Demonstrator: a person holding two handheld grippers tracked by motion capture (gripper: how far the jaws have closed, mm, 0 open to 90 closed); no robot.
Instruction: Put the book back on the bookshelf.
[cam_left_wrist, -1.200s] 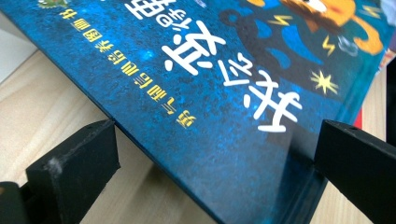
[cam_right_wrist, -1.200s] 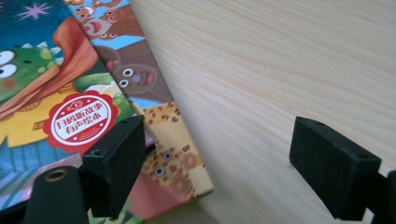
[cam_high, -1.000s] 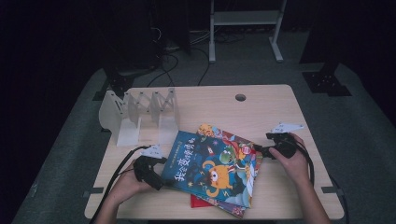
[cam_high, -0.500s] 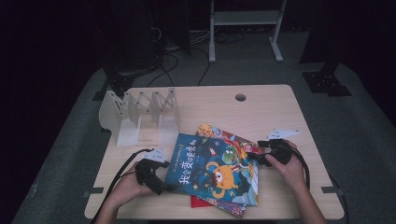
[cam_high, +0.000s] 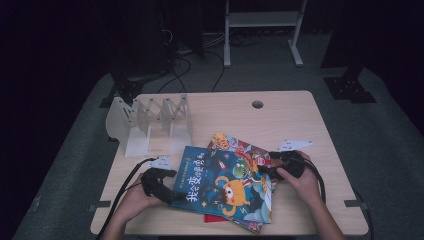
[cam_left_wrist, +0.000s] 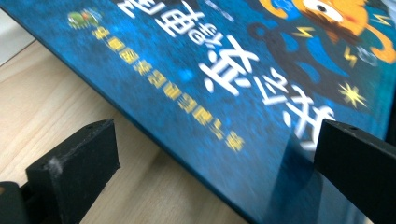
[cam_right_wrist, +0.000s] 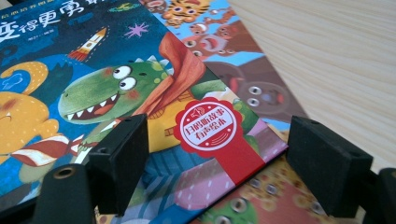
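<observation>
The wooden surface carries a white folding book rack at its back left. In front lies a fanned pile of picture books, the blue book on top (white Chinese title, a red round seal). The left tool gapes around its near edge; the right tool, open too, has edged onto its far corner since a second ago.

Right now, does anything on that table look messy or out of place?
Yes. The picture books are piled askew: the blue book lies crooked on top, with another book sticking out behind it and a red one peeking out below. The white rack behind them holds no books. Both grippers, left and right, sit open at the blue book's edges.
</observation>
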